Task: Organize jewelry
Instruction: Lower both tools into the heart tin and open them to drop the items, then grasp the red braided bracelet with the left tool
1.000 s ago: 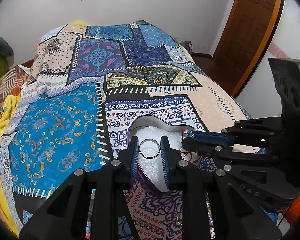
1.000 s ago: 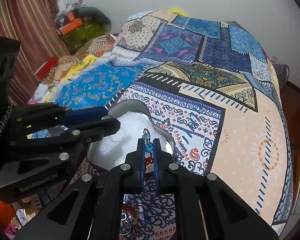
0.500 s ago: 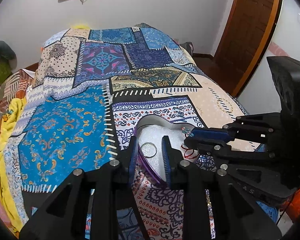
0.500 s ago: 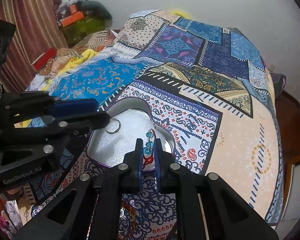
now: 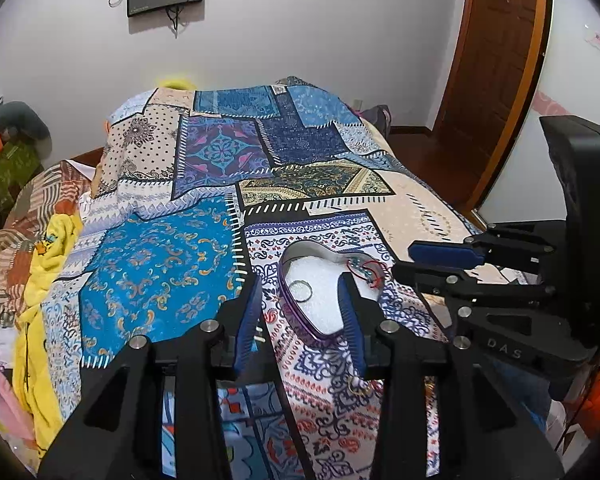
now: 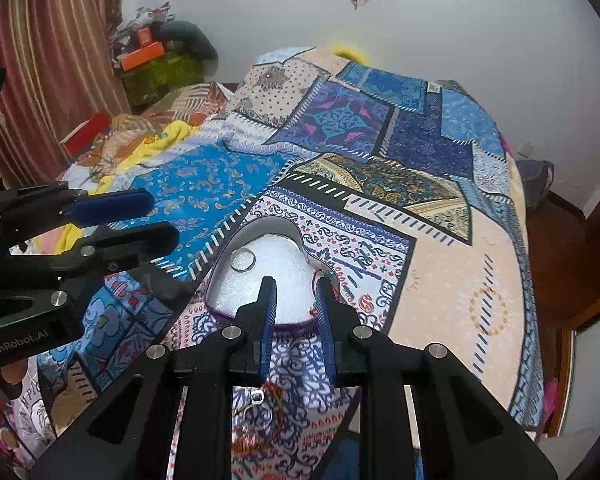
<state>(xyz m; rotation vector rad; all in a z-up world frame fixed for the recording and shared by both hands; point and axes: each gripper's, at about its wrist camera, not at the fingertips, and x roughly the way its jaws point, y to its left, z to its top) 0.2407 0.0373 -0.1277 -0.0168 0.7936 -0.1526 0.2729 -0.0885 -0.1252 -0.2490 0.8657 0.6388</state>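
A heart-shaped tin box (image 5: 308, 245) (image 6: 278, 225) with a white foam lining lies on the patchwork bedspread. In it lies a silver ring (image 5: 301, 291) (image 6: 243, 260). A bracelet of blue beads on red cord (image 5: 364, 270) (image 6: 325, 278) rests at the box's right rim, partly hidden behind a finger in the right wrist view. My left gripper (image 5: 300, 312) (image 6: 128, 220) hangs above the box's near edge, jaws opening, nothing between them. My right gripper (image 6: 296, 312) (image 5: 440, 260) is also above the box, jaws opening a little, holding nothing.
More loose jewellery (image 6: 260, 404) (image 5: 360, 388) lies on the bedspread just in front of the box. Crumpled yellow cloth (image 5: 48, 248) and clutter sit along the bed's left side. A wooden door (image 5: 496, 60) stands at the right.
The left gripper has let the ring go into the box and the right has let go of the bracelet. Both grippers rose, drew back and spread their jaws.
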